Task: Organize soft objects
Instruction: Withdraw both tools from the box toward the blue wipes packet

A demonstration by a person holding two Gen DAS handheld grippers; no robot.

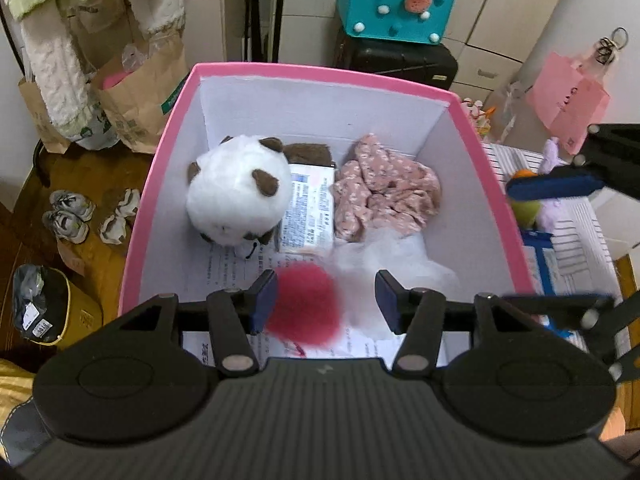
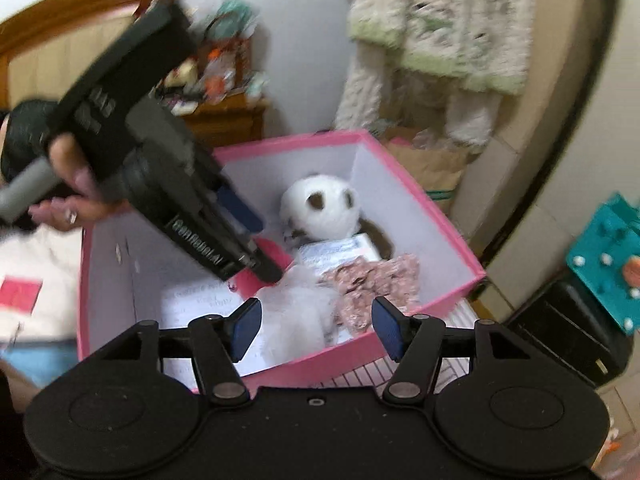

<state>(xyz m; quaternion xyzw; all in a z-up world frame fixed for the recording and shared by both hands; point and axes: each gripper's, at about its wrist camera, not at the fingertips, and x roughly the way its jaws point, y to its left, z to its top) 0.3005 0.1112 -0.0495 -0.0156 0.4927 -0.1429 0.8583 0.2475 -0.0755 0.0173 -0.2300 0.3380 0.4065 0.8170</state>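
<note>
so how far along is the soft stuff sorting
Already in the pink box: panda plush, floral cloth, white fluffy item. A blurred red pom-pom sits between the open jaws of the left gripper. Purple plush remains outside.

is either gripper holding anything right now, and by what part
Nothing is held. The left gripper is open over the pink box; the blurred red fluffy ball sits between its pads with gaps on both sides. The right gripper is open and empty.
</note>
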